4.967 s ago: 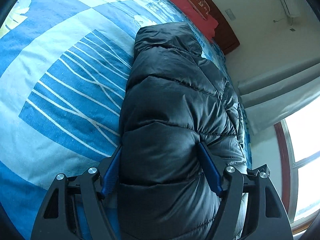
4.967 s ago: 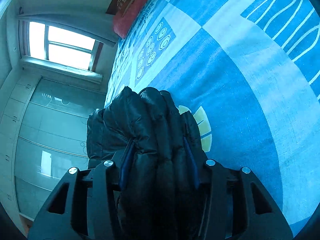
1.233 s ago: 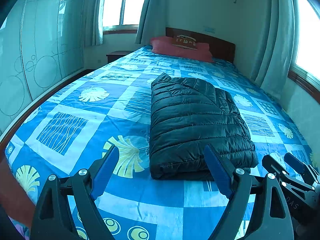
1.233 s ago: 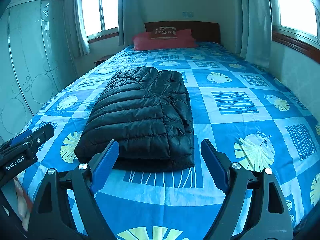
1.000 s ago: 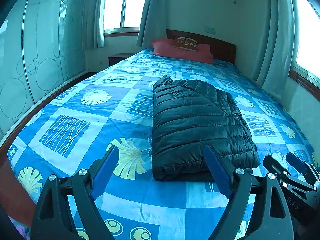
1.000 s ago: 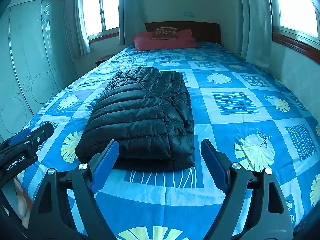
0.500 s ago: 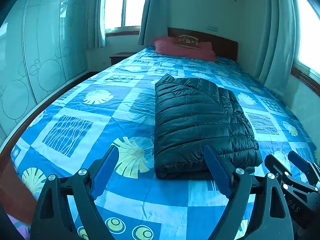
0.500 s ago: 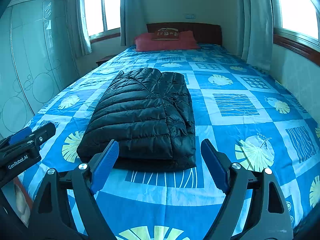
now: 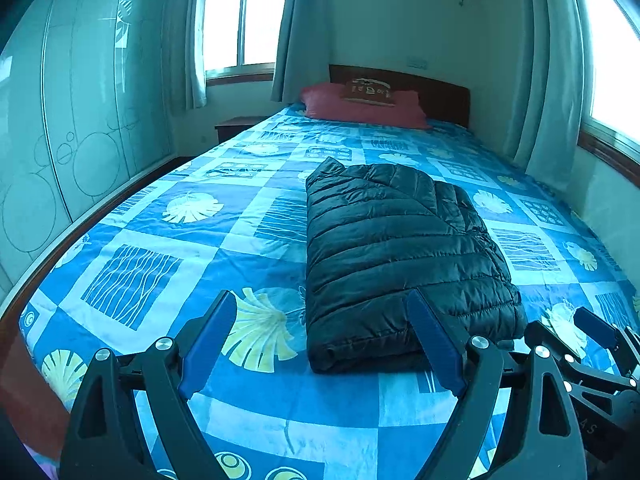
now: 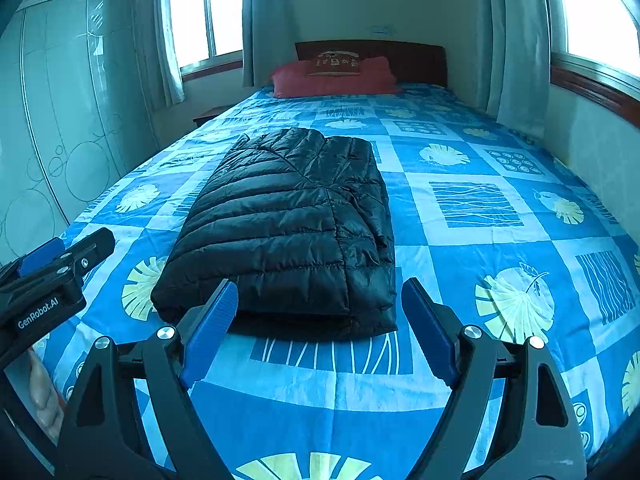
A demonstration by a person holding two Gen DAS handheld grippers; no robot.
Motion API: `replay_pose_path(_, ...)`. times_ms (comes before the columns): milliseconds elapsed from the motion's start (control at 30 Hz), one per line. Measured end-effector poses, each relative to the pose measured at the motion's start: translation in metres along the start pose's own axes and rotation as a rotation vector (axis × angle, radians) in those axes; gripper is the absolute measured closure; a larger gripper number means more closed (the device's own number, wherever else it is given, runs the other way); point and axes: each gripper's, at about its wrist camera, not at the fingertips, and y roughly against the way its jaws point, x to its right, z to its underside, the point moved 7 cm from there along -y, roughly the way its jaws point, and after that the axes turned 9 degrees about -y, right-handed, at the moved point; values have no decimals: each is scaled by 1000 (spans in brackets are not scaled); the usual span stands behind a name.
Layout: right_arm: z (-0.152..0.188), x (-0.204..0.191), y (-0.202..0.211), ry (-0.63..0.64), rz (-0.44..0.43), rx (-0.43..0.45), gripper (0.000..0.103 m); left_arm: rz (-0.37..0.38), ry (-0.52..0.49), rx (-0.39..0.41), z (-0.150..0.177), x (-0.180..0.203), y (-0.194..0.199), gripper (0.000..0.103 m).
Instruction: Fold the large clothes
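Observation:
A black quilted puffer jacket (image 9: pixel 400 252) lies folded into a thick rectangle on the blue patterned bed cover (image 9: pixel 248 396); the right wrist view shows the same jacket (image 10: pixel 288 232) a little left of centre. My left gripper (image 9: pixel 320 336) hovers above the foot of the bed, open, with nothing between its blue pads and the jacket's near edge just beyond them. My right gripper (image 10: pixel 316 324) is likewise open and apart from the jacket. Each gripper shows at the edge of the other's view: the right gripper (image 9: pixel 592 344), the left gripper (image 10: pixel 68 256).
Red pillows (image 10: pixel 332 76) rest against a dark wooden headboard (image 10: pixel 412 60). A glass-fronted wardrobe (image 9: pixel 84 120) stands along the left. Curtained windows (image 9: pixel 244 20) lie at the back left and on the right wall. A small nightstand (image 9: pixel 236 126) sits by the bed.
Five seconds ago both grippers squeezed the folded jacket. They have let go and drawn back from it. Over the last second the views barely shift.

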Motion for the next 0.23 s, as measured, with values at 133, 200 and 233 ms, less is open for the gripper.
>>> replay_pose_path(133,0,6,-5,-11,7,-3,19,-19,30,-35,5,-9,-12,17)
replay_pose_path(200,0,12,-10,-19,14,-11,19,-28,37,-59,8,-14,-21,17)
replay_pose_path(233,0,16,-13,-26,20,-16,19,-29,42,-70,10,-16,-25,17)
